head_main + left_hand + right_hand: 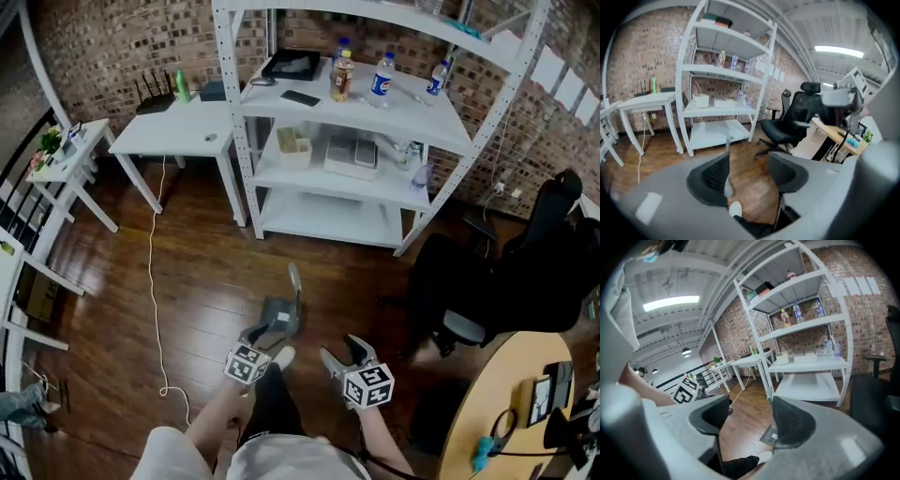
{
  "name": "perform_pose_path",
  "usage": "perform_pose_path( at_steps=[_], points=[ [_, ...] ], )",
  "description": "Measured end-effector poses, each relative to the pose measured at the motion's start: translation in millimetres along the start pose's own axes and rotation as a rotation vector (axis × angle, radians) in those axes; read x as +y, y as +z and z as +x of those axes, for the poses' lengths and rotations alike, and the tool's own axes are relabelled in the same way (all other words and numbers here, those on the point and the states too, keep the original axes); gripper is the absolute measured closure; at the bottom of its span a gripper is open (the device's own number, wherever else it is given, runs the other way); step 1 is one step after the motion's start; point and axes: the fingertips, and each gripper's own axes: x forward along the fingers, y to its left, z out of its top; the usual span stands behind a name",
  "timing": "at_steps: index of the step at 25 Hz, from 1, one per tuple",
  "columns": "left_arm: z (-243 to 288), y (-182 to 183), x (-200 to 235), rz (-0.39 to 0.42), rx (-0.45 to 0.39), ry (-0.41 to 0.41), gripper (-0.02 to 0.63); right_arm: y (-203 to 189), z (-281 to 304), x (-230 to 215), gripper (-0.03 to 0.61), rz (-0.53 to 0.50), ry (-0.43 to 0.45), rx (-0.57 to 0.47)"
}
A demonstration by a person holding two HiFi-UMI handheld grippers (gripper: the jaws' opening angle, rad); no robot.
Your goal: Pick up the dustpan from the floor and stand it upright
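The dustpan is seen on the wooden floor, just ahead of both tongs and not held by either. In the head view it lies just beyond the tips of the left tongs, and ahead and to the left of the right tongs.

In the left gripper view the left tongs are spread wide, with only bare floor and a thin grey handle showing in the gap near the left jaw. In the right gripper view the right tongs are likewise held wide and empty; the dustpan is glimpsed low in the gap, against the inner edge of the right jaw, with its handle rising above it.

The pan part appears to rest on the floor while the handle points upward and away. Whether this counts as upright cannot be settled from these views.

As a judgement, no grasp is in place. If the dustpan is lying down, everything is left: closing on the handle, lifting and setting it upright. The left tongs seem better placed for that.
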Motion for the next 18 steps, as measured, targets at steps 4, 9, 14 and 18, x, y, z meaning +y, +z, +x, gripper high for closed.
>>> perform_pose_path(
  at_steps=[4, 9, 14, 18],
  points=[
    [-100, 34, -129, 0.079, -0.182, 0.039, 0.308, -23, -103, 34, 0.298, -0.003, -0.028, -0.106],
    [-189, 47, -226, 0.02, -0.34, 0.145, 0.298, -12, -218, 75, 0.291, -0.18, -0.165, -0.23],
    [-252, 70, -234, 0.17, -0.505, 0.264, 0.305, 32, -260, 119, 0.288, -0.338, -0.223, -0.343],
    [-310, 58, -223, 0.184, -0.55, 0.308, 0.311, 44, -264, 151, 0.288, -0.321, -0.247, -0.4]
  ],
)
